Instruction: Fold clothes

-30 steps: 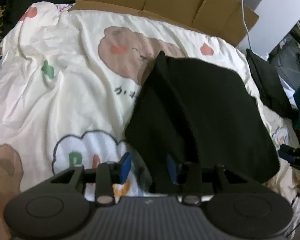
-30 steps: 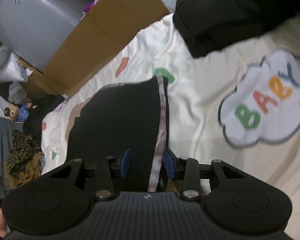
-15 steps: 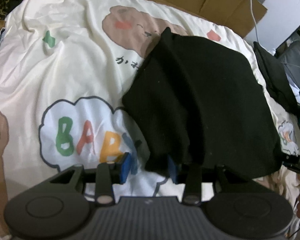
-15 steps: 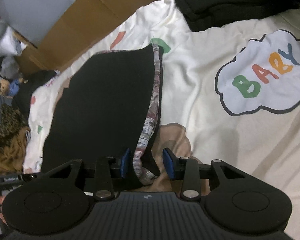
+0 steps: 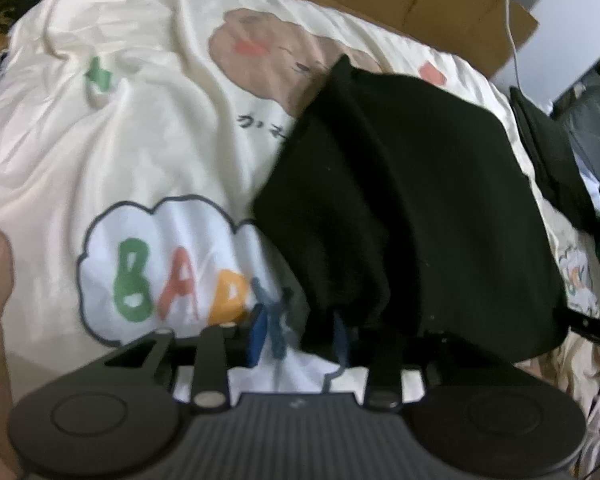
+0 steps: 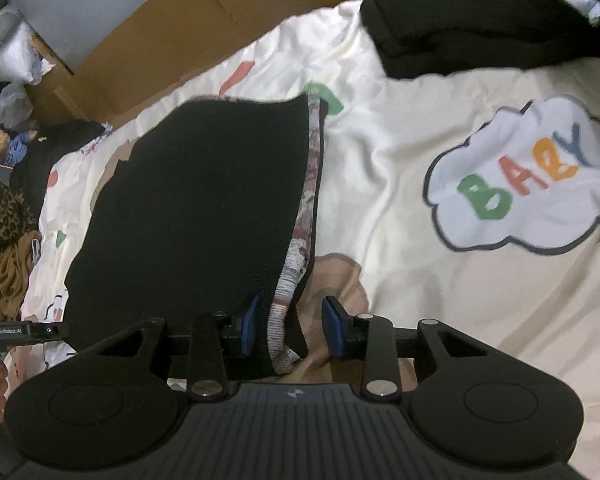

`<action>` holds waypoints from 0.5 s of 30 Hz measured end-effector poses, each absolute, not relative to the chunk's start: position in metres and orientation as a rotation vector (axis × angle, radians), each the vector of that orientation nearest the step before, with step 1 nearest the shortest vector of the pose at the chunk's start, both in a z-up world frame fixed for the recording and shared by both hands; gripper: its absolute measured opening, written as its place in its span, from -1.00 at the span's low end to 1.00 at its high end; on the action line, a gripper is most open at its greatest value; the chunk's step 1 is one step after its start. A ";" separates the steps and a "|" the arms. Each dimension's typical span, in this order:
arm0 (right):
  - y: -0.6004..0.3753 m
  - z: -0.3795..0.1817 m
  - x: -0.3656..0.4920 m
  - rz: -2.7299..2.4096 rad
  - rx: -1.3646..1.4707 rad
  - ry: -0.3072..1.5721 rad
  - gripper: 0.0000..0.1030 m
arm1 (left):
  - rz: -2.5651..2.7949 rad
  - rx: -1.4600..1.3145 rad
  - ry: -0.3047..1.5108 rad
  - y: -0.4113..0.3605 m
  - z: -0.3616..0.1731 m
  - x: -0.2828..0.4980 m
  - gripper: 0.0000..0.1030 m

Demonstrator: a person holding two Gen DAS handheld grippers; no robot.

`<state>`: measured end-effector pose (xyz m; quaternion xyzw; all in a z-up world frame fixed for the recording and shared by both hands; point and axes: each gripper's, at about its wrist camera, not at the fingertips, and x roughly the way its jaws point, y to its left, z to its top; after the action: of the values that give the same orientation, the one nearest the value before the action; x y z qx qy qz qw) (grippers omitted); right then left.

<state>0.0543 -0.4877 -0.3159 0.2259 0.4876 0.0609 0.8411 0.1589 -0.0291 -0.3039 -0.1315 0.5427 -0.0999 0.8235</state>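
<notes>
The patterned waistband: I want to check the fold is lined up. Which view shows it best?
The right wrist view. There the waistband runs in full along the black garment's right edge, down between the right claw's pads. The left wrist view shows only black cloth; no band is visible.

The black garment [image 5: 412, 200] is a matt, slightly fuzzy knit cloth; its edge band [image 6: 306, 216] looks like a woven, mottled trim in grey and red. The bedsheet [image 5: 140, 128] beneath is smooth cream cloth with a faint sheen (softly creased, printed with cartoon shapes). Behind it stands dull brown cardboard [image 6: 188, 40]. The right tongs [image 6: 290, 326] have matt black plastic bodies, ribbed near the camera, with blue rubbery pads and small bright metal pins.
</notes>
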 end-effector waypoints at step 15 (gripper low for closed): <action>-0.467 -0.292 0.038 0.227 0.481 0.999 -0.81 | -0.260 -0.314 1.126 -0.032 -0.298 0.157 -0.39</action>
<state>0.0385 -0.4673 -0.2918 0.2279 0.4732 0.1076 0.8441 0.1569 -0.0322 -0.2981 -0.1477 0.5298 -0.1226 0.8261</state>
